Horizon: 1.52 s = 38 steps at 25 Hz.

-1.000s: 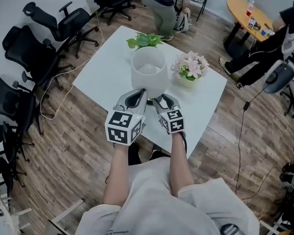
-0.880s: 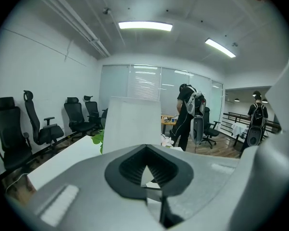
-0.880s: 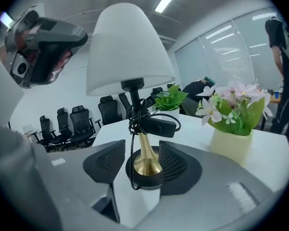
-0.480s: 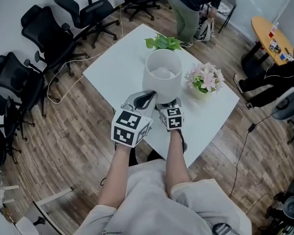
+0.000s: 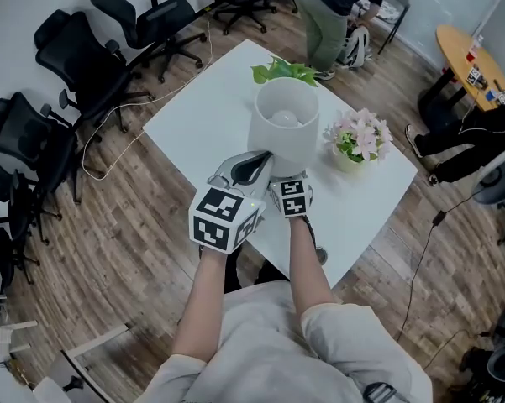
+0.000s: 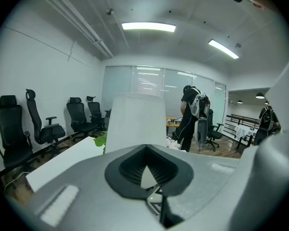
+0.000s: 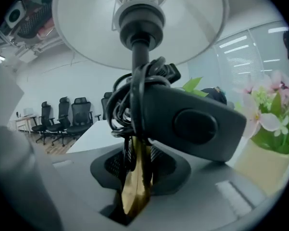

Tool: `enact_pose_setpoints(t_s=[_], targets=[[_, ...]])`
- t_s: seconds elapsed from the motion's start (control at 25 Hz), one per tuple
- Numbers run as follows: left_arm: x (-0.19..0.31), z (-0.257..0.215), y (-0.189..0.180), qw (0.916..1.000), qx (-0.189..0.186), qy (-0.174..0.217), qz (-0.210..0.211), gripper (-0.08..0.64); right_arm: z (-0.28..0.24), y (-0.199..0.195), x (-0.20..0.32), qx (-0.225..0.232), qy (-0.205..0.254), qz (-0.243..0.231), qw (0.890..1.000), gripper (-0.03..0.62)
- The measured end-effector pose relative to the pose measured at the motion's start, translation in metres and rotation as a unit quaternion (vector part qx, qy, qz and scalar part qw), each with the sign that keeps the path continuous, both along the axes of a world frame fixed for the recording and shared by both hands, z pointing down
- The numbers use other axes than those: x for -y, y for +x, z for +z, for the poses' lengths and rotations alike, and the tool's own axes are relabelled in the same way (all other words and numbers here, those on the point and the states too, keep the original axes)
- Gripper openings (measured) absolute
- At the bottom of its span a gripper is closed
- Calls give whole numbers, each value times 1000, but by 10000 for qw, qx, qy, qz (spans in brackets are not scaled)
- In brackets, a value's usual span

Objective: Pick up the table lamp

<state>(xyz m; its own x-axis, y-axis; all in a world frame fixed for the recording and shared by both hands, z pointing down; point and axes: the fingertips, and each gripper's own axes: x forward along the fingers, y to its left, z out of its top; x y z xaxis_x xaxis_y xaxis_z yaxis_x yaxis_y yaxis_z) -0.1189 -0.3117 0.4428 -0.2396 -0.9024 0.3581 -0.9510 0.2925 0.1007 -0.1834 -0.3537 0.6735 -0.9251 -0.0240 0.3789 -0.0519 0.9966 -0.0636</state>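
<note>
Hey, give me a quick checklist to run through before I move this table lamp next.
1. Grip of the right gripper: ok. Its jaws are shut on the gold stem of the table lamp.
2. Cord stowed: ok. The black cord is wound round the stem, not trailing.
3. Support from the left gripper: not ok. Its jaws are together on nothing, with the shade ahead.
4. Room beside: ok. The pink flowers stand apart from the shade, though close.
5. Base off the table: cannot tell. The shade and both grippers hide it.
</note>
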Motion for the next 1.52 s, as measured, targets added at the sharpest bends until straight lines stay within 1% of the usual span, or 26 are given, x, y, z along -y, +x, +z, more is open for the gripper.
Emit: enact_pose_setpoints(t_s=[0.04,0.24,0.52,0.72,0.84,1.08,1.32,1.52], targets=[[0,-1,-2,10000,-5,14,-16,0,0,0,2,-15,27,71,10000,109],[-3,-2,-10,9999,-14,103,-25,0,-3,-2,4,-112,54,281,9995,103],[-11,-8,-20,9998,-30,207,-61,0,-12,11,-2,-273,-7,361,9990,100],[-15,-16,-19,9995,-46,303,-12,0,-26,22,-7,-373,-149,403,9984,100],[-18,-18,-21,9995,-89,291,-7,0,-34,28,-11,-481,-297,510,9971,100],[-18,-15,-10,9994,-276,169,98,0,-45,54,-8,-804,-438,774,9928,100],[-25,5,-12,9983,-517,-36,260,0,-59,75,-2,-935,-558,1135,9876,100],[-31,39,-22,9954,-641,-292,649,0,-67,85,4,-929,-745,1652,9790,100]])
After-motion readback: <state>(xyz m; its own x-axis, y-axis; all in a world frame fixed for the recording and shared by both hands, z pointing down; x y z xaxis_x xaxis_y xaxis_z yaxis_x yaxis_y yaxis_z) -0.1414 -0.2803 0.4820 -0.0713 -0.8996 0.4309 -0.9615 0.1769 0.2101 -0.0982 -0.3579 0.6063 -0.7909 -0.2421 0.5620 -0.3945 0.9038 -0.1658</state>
